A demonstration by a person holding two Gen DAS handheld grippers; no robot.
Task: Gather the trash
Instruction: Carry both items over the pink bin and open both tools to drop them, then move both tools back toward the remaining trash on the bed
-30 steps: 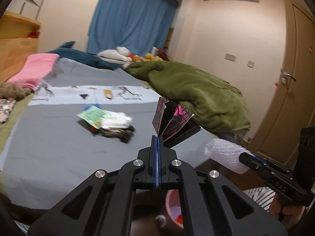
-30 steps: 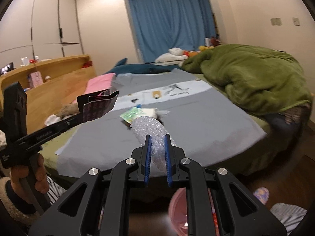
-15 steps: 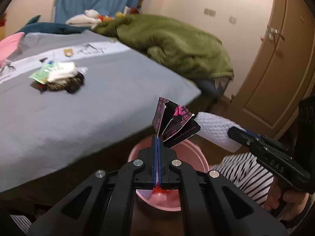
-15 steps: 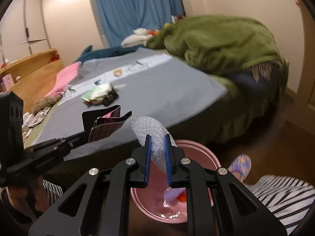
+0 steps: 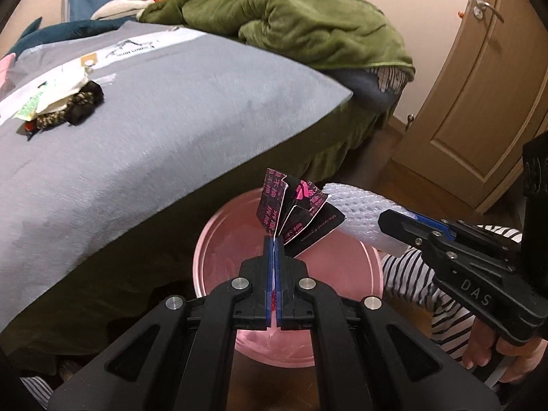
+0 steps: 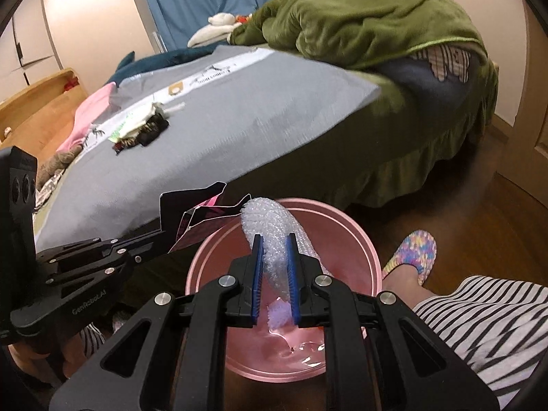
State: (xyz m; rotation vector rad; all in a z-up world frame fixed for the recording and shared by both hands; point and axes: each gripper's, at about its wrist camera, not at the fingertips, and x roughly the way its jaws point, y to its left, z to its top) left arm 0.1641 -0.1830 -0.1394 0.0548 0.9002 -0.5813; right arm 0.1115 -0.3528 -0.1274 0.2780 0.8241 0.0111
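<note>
Two tongs tilt downward over a round pink plastic bin (image 5: 219, 239) on the floor beside the bed (image 5: 171, 102). The left tongs (image 5: 273, 239) are pinched tight on a creased black-and-pink paper wrapper (image 5: 294, 212); the right tongs (image 6: 275, 239) squeeze a soft roll of bubble wrap (image 6: 270, 219), pads dug in. Inside the bin lie clear film and a small pale scrap. More trash (image 5: 58, 106) sits on the grey bedspread.

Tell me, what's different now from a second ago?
Both grippers swung away from the bed and came down over the pink bin, now below them. Nothing was let go: the left gripper still pinches the black-and-pink wrapper, the right gripper the bubble wrap. The bed's trash pile is untouched.
</note>
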